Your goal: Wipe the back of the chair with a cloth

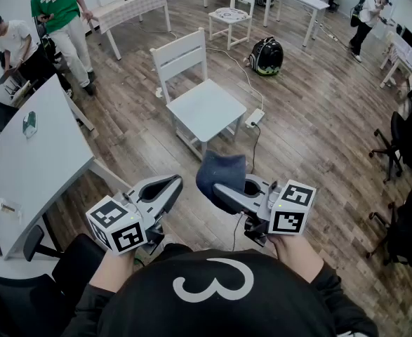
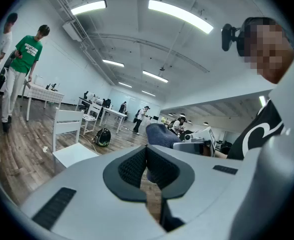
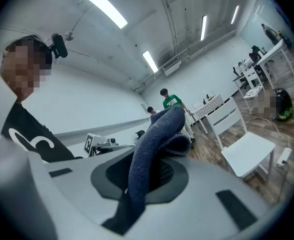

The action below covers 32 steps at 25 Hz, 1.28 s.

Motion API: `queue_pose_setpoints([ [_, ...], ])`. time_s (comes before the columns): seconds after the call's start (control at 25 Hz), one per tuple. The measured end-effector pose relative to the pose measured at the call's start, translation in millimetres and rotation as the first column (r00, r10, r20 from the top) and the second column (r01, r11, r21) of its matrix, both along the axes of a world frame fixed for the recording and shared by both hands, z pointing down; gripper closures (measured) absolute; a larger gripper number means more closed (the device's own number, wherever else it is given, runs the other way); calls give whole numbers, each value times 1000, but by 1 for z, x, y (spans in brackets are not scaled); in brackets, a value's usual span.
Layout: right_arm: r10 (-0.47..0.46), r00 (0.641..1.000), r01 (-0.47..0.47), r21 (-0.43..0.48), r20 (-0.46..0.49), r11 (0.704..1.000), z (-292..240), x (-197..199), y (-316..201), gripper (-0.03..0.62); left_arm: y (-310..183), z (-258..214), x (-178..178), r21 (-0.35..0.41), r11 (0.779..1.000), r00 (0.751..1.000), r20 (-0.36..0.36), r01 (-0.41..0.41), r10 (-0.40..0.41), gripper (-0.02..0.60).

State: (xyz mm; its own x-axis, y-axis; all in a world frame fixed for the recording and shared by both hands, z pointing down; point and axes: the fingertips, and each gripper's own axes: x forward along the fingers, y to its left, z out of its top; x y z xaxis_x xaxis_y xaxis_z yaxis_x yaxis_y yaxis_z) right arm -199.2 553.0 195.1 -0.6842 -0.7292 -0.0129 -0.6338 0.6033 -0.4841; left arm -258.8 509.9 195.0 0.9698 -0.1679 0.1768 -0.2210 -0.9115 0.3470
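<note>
Head view: the right hand-held gripper (image 1: pixel 218 190) pinches the blue cloth (image 1: pixel 221 168) up in the air, well apart from the white chair (image 1: pixel 204 107). The cloth looks soft, light and floppy. The left hand-held gripper (image 1: pixel 169 187) is pressed together, empty.

Head view steeply down, all share chair (image 1: pixel 198 97)

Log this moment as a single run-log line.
stage: wipe not yet begun | right gripper: shut on blue cloth | left gripper: shut, empty | white chair: ahead on floor, apart from both grippers
</note>
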Motion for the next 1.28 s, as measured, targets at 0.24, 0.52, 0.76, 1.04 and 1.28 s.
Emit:
queue_pose_setpoints([
  [0.24, 7, 1000, -7, 3, 4, 1000, -3, 2, 2, 546, 2, -4, 0, -5, 1000, 1000, -4, 2, -2, 568],
  [0.52, 35, 999, -35, -8, 16, 999, 2, 10, -18, 545, -15, 3, 7, -34, 999, 1000, -18, -11, 10, 568],
  [0.76, 46, 998, -44, -53, 34, 998, 17, 34, -52, 545, -52, 22, 34, -84, 996, 999, -17, -34, 33, 568],
  [1.04, 78, 996, -73, -117, 40, 990, 44, 87, -145, 545, -149, 47, 89, -131, 990, 999, -15, -43, 42, 568],
  [1.28, 70, 997, -66, -173, 20, 983, 61, 136, -255, 545, -266, 61, 134, -187, 982, 1000, -11, -17, 16, 568],
])
